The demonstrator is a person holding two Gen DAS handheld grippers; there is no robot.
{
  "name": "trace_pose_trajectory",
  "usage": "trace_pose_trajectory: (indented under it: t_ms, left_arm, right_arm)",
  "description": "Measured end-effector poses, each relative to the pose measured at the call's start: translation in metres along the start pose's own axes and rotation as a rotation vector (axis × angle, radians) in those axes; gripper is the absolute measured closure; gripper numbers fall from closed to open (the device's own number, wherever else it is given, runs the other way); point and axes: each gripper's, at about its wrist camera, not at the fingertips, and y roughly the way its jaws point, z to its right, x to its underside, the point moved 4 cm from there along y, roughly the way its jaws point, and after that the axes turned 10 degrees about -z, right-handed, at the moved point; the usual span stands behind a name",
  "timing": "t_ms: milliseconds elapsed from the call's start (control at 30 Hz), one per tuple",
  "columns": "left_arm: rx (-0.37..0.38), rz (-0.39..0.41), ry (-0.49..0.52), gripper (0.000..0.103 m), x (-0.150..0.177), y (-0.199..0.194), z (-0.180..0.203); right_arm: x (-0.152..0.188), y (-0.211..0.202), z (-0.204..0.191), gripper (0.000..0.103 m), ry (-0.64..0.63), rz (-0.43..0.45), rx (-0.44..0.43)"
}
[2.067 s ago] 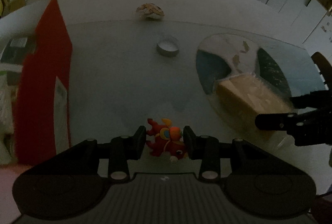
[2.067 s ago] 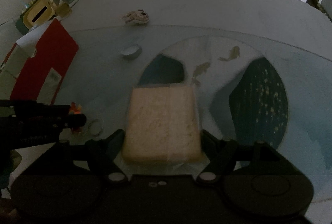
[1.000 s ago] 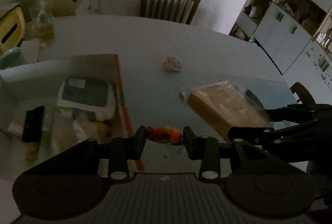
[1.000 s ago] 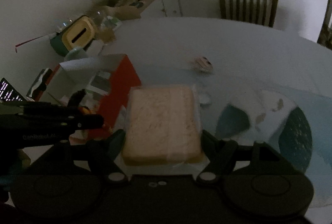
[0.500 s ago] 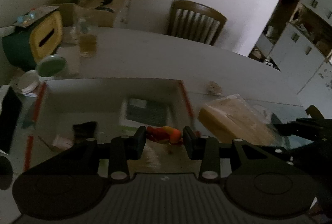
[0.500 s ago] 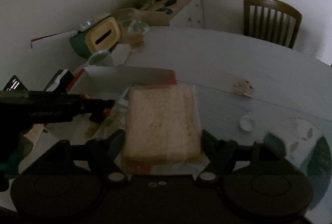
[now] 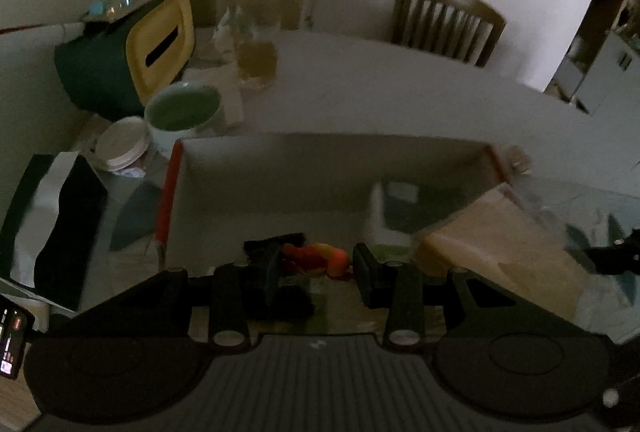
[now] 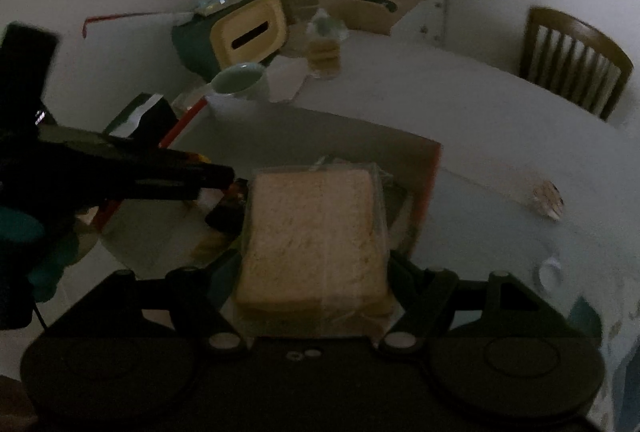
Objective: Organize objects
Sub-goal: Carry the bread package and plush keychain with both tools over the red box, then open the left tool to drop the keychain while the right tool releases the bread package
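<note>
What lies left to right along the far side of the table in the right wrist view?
Tissue box → green mug → glass jar → wooden chair.

text: none legible | phone screen (image 7: 12,342) at lower left of left wrist view: lit coloured patches, too small and blurred to read | red box (image 7: 168,187): no readable print | bagged bread (image 8: 316,232): wrapper shows no label | both views dim
</note>
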Motion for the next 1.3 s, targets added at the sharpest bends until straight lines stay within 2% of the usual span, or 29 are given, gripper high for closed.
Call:
trace_pose_trajectory:
  t_ms: [433, 767, 800, 867, 1100, 1200, 1267, 1300]
  left_arm:
    - [-0.069, -0.092, 0.032, 0.065, -0.013, 0.056, -0.015]
    - [-0.082, -0.141, 0.075, 0.064, -0.018, 0.074, -0.008]
    - [-0.080, -0.152, 0.070, 0.062, -0.018, 0.077, -0.008]
    - [-0.100, -0.171, 0.053, 0.049, -0.018, 0.082, -0.009]
    - [-0.098, -0.161, 0.035, 0.040, -0.020, 0.079, -0.010]
    - [-0.122, -0.148, 0.038, 0.035, -0.019, 0.076, -0.005]
    - [-0.128, -0.134, 0.035, 0.027, -0.018, 0.074, -0.003]
    - [-0.134, -0.125, 0.031, 0.027, -0.017, 0.071, -0.001]
  right_arm:
    - [-0.008, 0.053, -0.025, 0.026, -0.091, -0.059, 0.067]
    - [-0.001, 0.055, -0.021, 0.024, -0.083, -0.073, 0.041]
    - [-0.001, 0.054, -0.020, 0.024, -0.081, -0.074, 0.035]
    - [0.000, 0.052, -0.018, 0.024, -0.079, -0.075, 0.027]
    - [0.000, 0.033, -0.015, 0.022, -0.067, -0.024, -0.041]
    - [0.003, 0.025, -0.011, 0.021, -0.055, -0.006, -0.058]
    - [0.005, 0.018, -0.006, 0.021, -0.043, 0.006, -0.060]
    - [0.005, 0.014, -0.003, 0.020, -0.037, 0.012, -0.062]
